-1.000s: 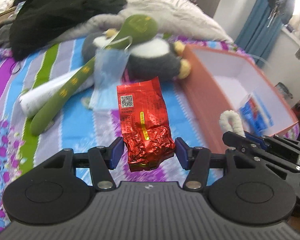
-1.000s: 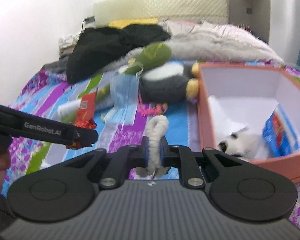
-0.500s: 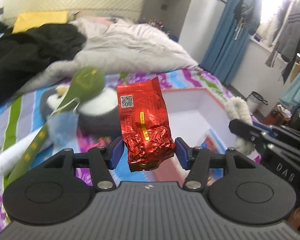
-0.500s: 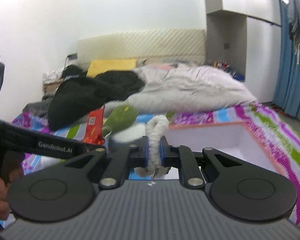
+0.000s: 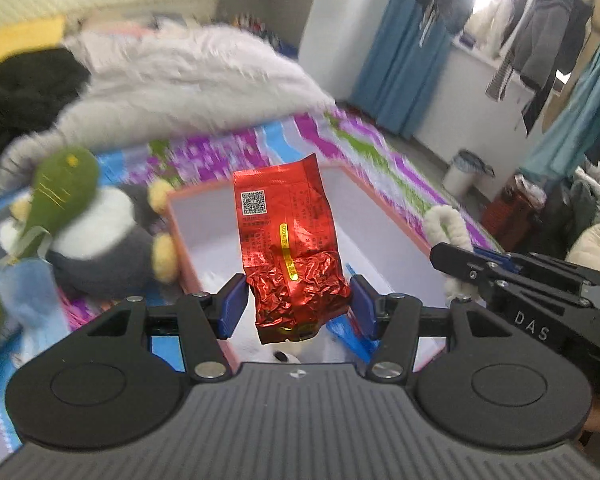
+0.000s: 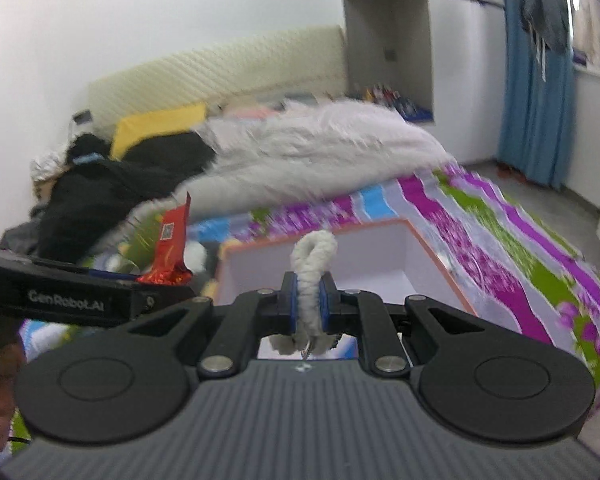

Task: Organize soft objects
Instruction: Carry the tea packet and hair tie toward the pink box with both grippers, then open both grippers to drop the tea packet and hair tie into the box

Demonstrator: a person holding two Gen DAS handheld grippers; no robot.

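Red foil packet (image 5: 290, 248) sits clamped in left claw (image 5: 296, 308).

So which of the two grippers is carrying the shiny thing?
The left gripper: its fingers hold a crinkled red foil packet with a QR code. The right gripper pinches a matte white rope loop instead.

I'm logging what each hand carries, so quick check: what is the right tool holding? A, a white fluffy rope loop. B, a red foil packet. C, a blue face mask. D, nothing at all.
A: the right tool has its blue pads closed on the white fluffy rope loop, above the open box; the red foil packet sits in the left tool.
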